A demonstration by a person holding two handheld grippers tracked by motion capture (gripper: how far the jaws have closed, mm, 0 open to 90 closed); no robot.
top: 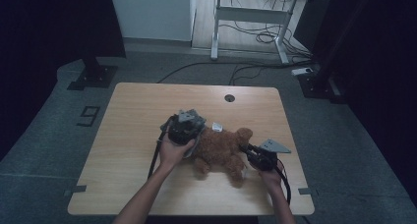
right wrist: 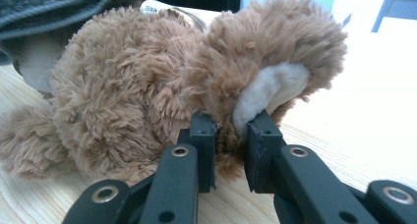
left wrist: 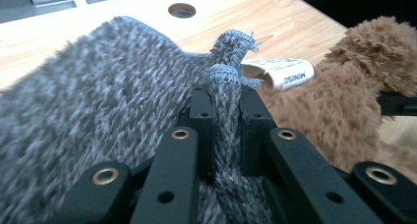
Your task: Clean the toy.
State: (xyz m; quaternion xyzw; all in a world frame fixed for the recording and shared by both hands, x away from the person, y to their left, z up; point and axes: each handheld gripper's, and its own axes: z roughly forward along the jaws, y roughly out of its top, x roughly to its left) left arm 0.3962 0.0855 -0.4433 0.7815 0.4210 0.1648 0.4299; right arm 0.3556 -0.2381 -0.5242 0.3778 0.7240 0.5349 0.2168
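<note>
- A fluffy brown plush teddy bear lies on its side on the light wooden tabletop, nearer the right edge than the left, well back from the front edge.
- The left claw is clamped on a fold of grey knitted fabric garment, pinched tight between its black jaws; the cloth drapes over the bear's left end.
- A white paper label with printed letters pokes out just beside the knit (its wording is too blurred to read fully).
- The right claw is closed on the bear's furry limb, beside the limb's cream-coloured pad.
- A round hole sits near the tabletop's far edge.
</note>
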